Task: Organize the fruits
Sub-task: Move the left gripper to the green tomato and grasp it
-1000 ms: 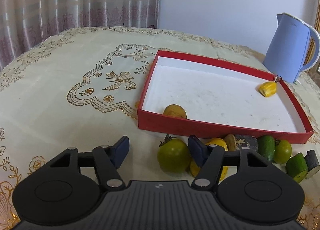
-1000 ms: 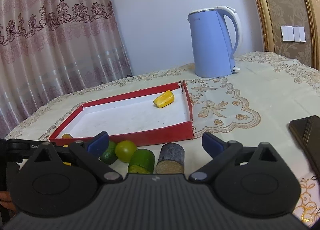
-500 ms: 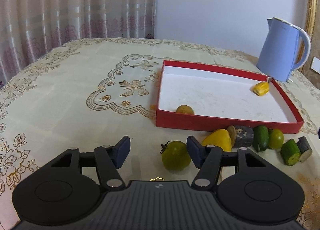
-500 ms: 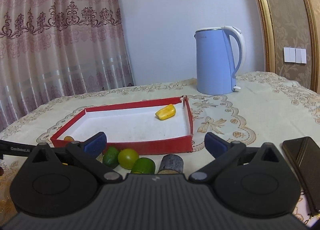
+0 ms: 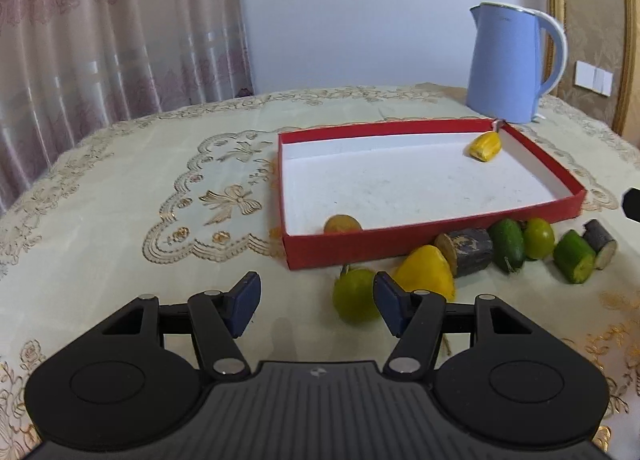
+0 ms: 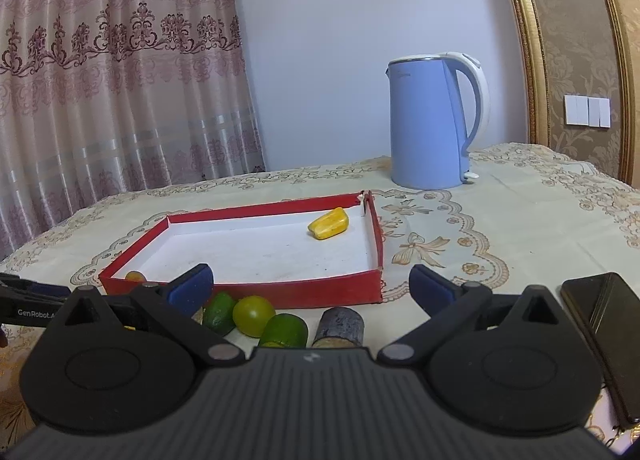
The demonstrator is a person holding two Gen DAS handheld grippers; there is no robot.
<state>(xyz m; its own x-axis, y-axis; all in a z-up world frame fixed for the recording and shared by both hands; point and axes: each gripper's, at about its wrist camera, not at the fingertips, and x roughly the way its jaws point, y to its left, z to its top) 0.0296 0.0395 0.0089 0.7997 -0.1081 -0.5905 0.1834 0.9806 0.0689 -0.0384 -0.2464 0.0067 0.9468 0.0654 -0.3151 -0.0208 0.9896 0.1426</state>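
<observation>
Left tongs (image 5: 316, 304) have rolled level — green fruit (image 5: 354, 294) between them, ungripped.

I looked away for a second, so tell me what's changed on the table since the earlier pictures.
Only the views shifted: the left tongs rolled level and drew back slightly; the right tongs tipped up a little. Both stay open, holding nothing. The red tray, its two yellow pieces and the fruits in front, including the green tomato, haven't moved.

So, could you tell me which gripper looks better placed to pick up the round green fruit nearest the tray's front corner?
Left, probably. The left gripper stands open with the round green fruit just beside its right finger. The right gripper, also open, faces the green and dark pieces further along the red tray.
</observation>
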